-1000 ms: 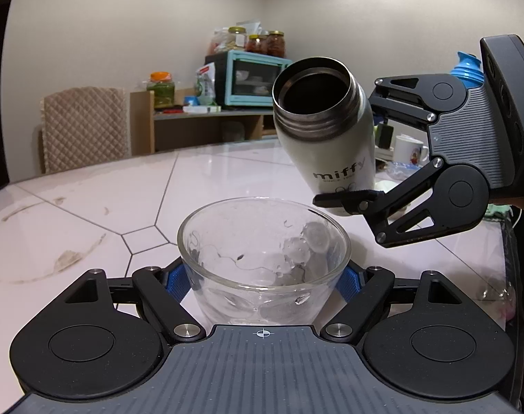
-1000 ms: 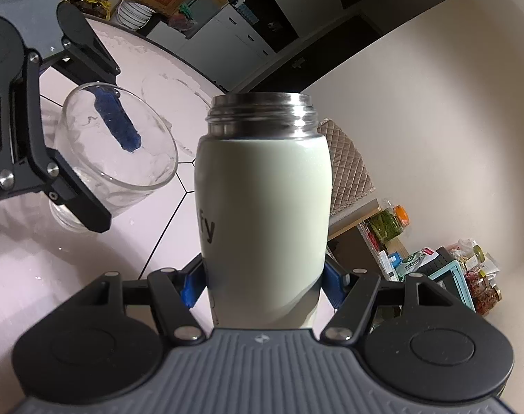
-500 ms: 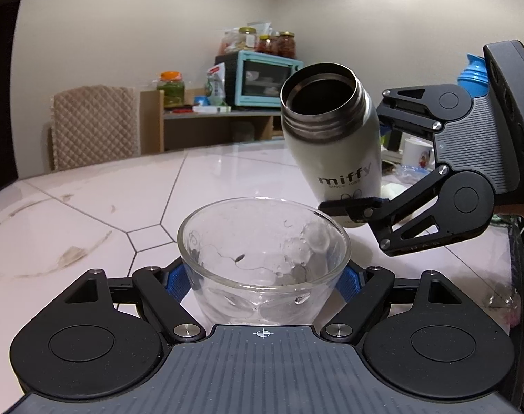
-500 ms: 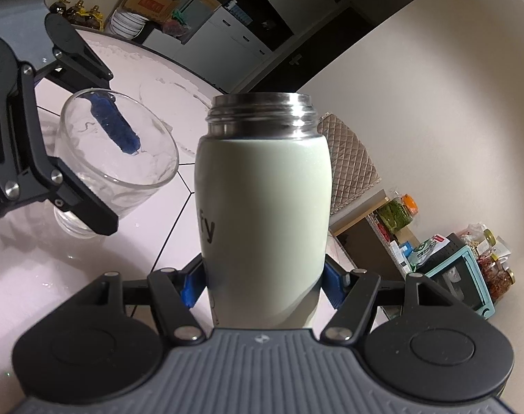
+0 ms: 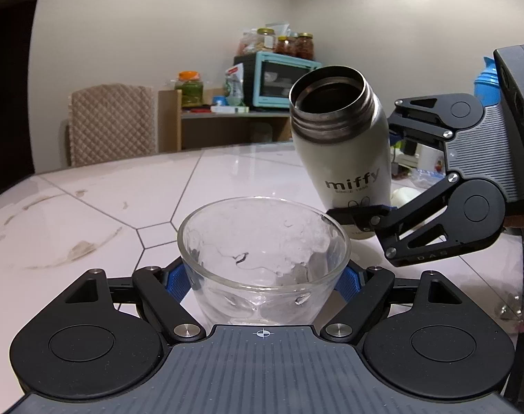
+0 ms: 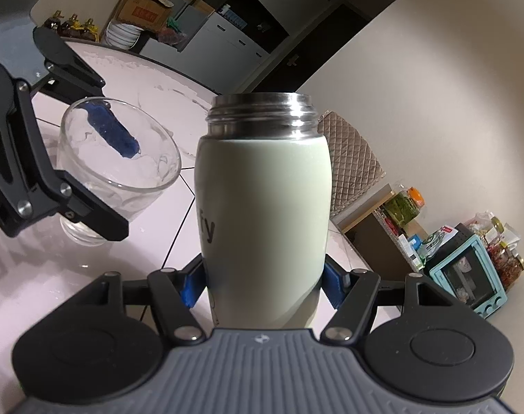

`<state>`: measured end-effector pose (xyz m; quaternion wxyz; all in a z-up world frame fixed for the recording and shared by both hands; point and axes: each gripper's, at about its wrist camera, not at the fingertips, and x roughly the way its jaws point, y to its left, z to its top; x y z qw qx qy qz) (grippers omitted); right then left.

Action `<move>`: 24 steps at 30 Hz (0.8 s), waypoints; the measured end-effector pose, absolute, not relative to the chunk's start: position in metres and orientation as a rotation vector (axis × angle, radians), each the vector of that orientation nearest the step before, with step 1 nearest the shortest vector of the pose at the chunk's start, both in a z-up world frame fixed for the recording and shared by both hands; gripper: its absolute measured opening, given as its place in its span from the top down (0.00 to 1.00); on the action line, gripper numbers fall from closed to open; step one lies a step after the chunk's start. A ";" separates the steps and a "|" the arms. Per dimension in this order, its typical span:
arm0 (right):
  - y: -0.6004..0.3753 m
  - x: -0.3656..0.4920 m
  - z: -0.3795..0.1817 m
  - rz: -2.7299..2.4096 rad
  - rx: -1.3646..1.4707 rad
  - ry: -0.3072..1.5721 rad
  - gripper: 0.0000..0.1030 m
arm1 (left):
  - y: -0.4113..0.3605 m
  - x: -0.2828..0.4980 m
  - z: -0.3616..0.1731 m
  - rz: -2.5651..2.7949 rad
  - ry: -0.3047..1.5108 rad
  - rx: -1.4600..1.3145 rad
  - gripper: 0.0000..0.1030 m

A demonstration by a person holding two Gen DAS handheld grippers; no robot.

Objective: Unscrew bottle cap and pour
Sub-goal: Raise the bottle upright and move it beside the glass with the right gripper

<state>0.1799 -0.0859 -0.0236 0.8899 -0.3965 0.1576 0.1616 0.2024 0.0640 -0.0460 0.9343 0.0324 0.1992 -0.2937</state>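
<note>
The cream bottle [image 5: 344, 158] printed "miffy" has its cap off, its steel threaded mouth [image 5: 329, 95] bare, and it is held off the table, tilted so the mouth leans toward the left wrist camera and over toward the glass. The right claw [image 6: 262, 286] is closed on the bottle's lower body, a blue pad pressed flat to each side; in the left wrist view the same claw [image 5: 375, 186] reaches in from the right, its fingers above and below the bottle's lower part. Just beside and lower stands the clear glass cup [image 5: 263, 255], wide at the rim, its base on the table. The left claw [image 5: 263, 281] is drawn in to the width of the cup and grips its lower wall with a blue pad [image 5: 176, 281] on either side; from the right wrist view one pad [image 6: 113, 131] shows through the glass. Whether the cup holds any liquid cannot be told; only smears and droplets show on its wall. The table [image 5: 100, 203] is pale marble-patterned tile with dark joints. Behind it stand a quilted chair back [image 5: 112, 122] and a shelf carrying a teal toaster oven [image 5: 279, 81] topped with jars.
</note>
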 end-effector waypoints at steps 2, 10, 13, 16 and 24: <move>-0.088 0.181 -0.023 0.336 -0.817 0.328 0.32 | 0.064 0.202 -0.046 -0.591 0.408 0.064 0.17; -0.097 0.183 -0.020 0.344 -0.761 0.342 0.32 | 0.060 0.202 -0.045 -0.551 0.408 0.054 0.17; -0.100 0.185 -0.019 0.345 -0.746 0.345 0.32 | 0.059 0.200 -0.045 -0.537 0.408 0.050 0.17; -0.104 0.187 -0.017 0.346 -0.723 0.350 0.32 | 0.059 0.201 -0.045 -0.524 0.408 0.042 0.17; -0.116 0.192 -0.015 0.355 -0.665 0.368 0.32 | 0.055 0.199 -0.045 -0.483 0.409 0.037 0.17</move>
